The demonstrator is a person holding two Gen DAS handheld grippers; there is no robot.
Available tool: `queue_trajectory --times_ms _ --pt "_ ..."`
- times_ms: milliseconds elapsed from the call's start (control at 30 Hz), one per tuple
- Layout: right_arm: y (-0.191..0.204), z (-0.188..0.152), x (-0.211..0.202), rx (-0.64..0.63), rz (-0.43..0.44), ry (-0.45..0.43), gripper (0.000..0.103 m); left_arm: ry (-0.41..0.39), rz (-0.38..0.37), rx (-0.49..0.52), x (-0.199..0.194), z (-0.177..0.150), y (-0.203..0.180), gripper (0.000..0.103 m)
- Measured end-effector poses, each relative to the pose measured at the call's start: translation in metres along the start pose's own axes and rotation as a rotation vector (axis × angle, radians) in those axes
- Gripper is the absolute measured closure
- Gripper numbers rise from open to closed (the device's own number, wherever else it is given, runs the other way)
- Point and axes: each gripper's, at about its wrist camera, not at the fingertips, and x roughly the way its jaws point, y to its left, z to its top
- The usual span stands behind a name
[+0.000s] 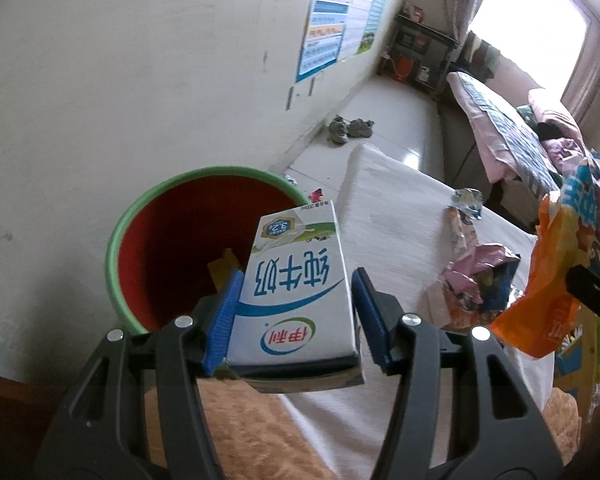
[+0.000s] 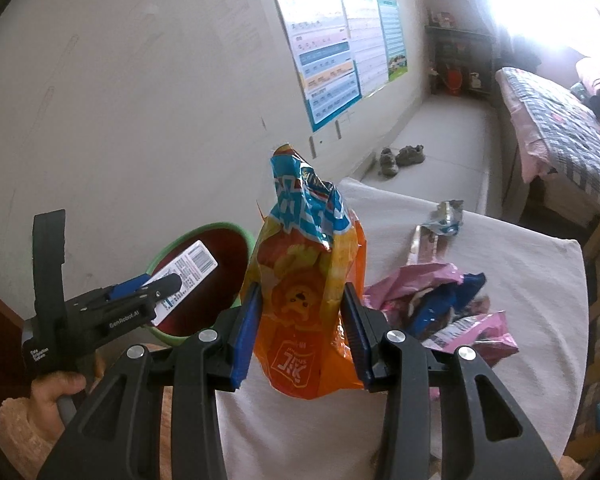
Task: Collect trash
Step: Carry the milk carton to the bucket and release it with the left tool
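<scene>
Milk carton [image 1: 296, 280] | white, blue swoosh, upside down | above bin [image 1: 140, 216]

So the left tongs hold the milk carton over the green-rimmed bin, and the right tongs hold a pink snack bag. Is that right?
Not quite. The right tongs hold an orange snack bag with a blue top, not a pink one; the pink wrappers lie on the table. The right wrist view shows this. The left tongs do hold the milk carton over the green-rimmed bin.
</scene>
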Motion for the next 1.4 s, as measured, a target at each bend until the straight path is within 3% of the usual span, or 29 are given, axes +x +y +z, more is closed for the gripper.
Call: queue_trajectory --times_ms 500,967,1400 --pt "0.037 0.01 0.042 -0.119 0.0 0.035 0.064 -0.023 0.121 -0.029 0.002 0.001 0.05 0.049" --pt "0.068 0.024 0.091 -0.168 0.016 0.093 0.063 0.011 0.181 -0.056 0.023 0.004 0.086 0.049" --pt "0.09 0.027 0.122 -0.198 0.012 0.122 0.063 0.043 0.182 -0.064 0.041 0.003 0.097 0.049"
